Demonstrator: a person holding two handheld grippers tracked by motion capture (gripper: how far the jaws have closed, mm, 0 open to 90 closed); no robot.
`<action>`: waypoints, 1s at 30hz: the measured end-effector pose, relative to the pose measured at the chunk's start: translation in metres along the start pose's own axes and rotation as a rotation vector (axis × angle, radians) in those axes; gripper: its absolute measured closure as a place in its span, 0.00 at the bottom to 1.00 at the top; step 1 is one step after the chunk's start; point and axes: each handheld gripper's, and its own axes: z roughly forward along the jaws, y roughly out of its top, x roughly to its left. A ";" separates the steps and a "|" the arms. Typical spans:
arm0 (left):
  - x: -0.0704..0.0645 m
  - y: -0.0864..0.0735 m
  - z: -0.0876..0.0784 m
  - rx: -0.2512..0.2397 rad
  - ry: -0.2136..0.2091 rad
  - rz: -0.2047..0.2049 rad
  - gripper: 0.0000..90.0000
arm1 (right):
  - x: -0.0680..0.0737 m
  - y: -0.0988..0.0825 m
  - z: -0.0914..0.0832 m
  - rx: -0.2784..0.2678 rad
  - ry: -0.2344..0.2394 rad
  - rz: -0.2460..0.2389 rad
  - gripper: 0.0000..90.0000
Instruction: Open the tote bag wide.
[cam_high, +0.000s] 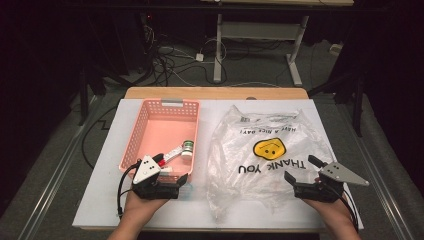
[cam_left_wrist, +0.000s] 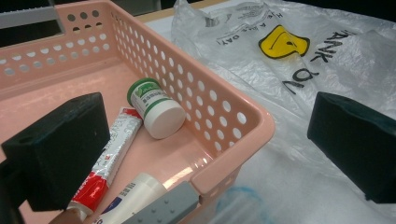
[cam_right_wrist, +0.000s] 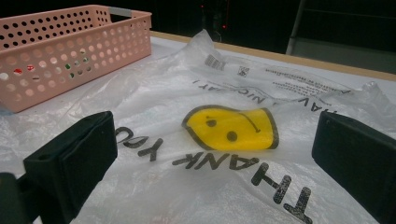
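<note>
A pink perforated basket (cam_high: 131, 142) stands on the left of the white tabletop. In it lie a small white jar with a green band (cam_left_wrist: 154, 109), a red-and-white tube (cam_left_wrist: 112, 154) and a white tube (cam_left_wrist: 135, 196). My left gripper (cam_high: 171, 170) hangs open over the basket's near right corner (cam_left_wrist: 261, 126), one jaw above the inside and the other outside it, with nothing held. A clear plastic bag (cam_high: 260, 145) printed THANK YOU with a yellow smiley (cam_right_wrist: 231, 128) lies flat to the right. My right gripper (cam_high: 302, 169) is open just above the bag's near right part, and it holds nothing.
The white board (cam_high: 100, 200) rests on a wooden table whose far edge (cam_high: 215, 93) shows behind it. A grey tag (cam_high: 172, 103) sits on the basket's far rim. Beyond the table are a desk frame (cam_high: 295, 60) and cables on the floor (cam_high: 170, 60).
</note>
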 end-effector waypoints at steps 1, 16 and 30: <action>0.001 0.000 0.000 -0.004 -0.002 -0.004 0.00 | 0.000 0.000 0.000 0.000 0.000 0.000 0.01; 0.002 0.001 -0.003 -0.009 -0.003 -0.019 0.00 | 0.002 0.002 -0.001 0.003 0.007 -0.010 0.00; 0.001 0.002 -0.003 0.010 0.006 -0.008 0.00 | -0.005 0.007 -0.009 0.030 -0.012 -0.008 0.03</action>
